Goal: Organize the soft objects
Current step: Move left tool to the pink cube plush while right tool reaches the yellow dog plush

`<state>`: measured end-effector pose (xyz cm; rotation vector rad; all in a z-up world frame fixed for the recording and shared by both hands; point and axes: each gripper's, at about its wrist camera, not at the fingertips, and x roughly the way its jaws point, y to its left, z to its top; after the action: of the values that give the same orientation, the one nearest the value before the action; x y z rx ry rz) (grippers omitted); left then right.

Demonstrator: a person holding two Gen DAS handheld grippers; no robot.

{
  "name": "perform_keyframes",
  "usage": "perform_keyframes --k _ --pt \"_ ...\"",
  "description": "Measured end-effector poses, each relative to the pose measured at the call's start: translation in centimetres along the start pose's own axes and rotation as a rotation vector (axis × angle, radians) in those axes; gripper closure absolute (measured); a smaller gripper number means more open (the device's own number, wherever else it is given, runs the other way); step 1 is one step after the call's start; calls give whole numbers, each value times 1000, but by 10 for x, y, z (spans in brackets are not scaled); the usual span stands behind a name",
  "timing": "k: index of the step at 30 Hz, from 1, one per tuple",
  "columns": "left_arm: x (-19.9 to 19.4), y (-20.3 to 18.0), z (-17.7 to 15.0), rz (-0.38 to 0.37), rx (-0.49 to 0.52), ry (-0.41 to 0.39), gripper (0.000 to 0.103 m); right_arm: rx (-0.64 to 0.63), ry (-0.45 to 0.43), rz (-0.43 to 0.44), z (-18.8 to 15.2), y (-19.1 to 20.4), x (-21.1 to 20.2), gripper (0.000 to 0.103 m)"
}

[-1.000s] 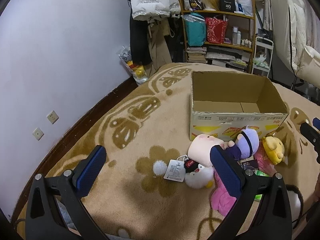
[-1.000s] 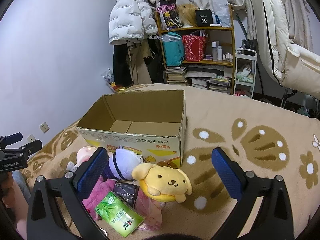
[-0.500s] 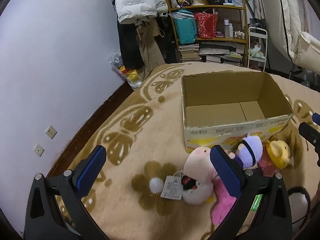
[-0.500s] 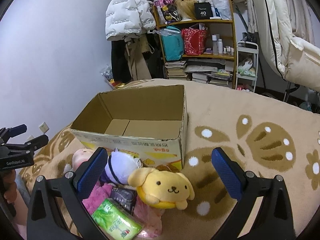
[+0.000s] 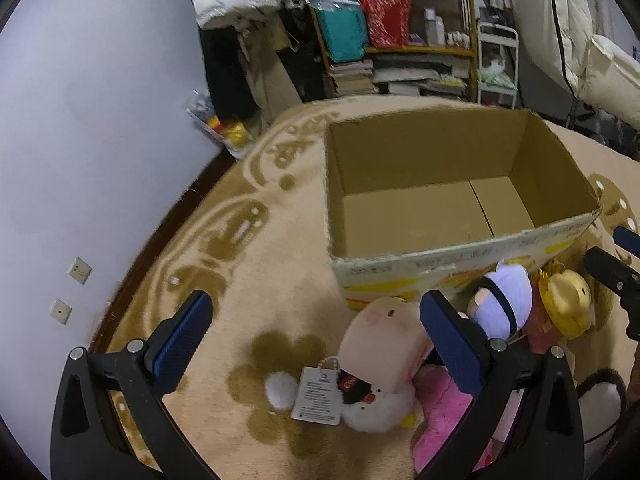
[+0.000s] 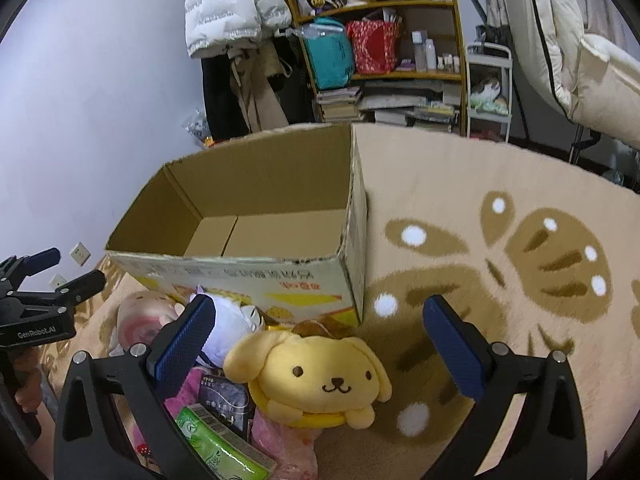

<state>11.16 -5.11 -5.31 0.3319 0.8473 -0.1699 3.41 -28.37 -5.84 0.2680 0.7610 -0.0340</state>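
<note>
An open, empty cardboard box (image 5: 440, 204) (image 6: 256, 236) stands on the beige rug. Soft toys lie piled at its near side: a yellow dog plush (image 6: 320, 376) (image 5: 566, 304), a purple-white plush (image 5: 504, 300) (image 6: 228, 326), a pale pink plush (image 5: 384, 340) (image 6: 142, 320), a white plush with a paper tag (image 5: 376, 404) and a bright pink plush (image 5: 440, 412). My left gripper (image 5: 316, 336) is open above the rug, left of the pile. My right gripper (image 6: 320, 344) is open, straddling the yellow dog plush from above. Neither holds anything.
A green packet (image 6: 216, 446) and a dark card packet (image 6: 226, 400) lie among the toys. A shelf (image 6: 384, 52) with bags and books and hanging coats (image 6: 236, 12) stand behind the box. A wall (image 5: 80, 120) runs along the left.
Both grippers have moved forward toward the box and toys, which appear nearer and larger. The right gripper now sits over the yellow dog plush. Both stay open.
</note>
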Motion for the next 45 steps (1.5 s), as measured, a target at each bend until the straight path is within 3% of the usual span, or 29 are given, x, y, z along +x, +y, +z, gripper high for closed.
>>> perform_keyframes --k 4,14,38,43,45 --pt "16 -8 -2 -47 16 60 0 4 29 2 -6 -1 7 0" --pt "43 -16 -11 -77 20 145 0 31 98 14 -11 -7 24 0" --pt "60 -18 -20 -156 14 203 1 115 231 57 -29 -23 57 0" --pt "57 -19 -20 -199 16 197 20 127 250 86 -31 -24 61 6" --pt "56 -21 -21 -234 19 200 39 117 253 90 -32 -22 61 6"
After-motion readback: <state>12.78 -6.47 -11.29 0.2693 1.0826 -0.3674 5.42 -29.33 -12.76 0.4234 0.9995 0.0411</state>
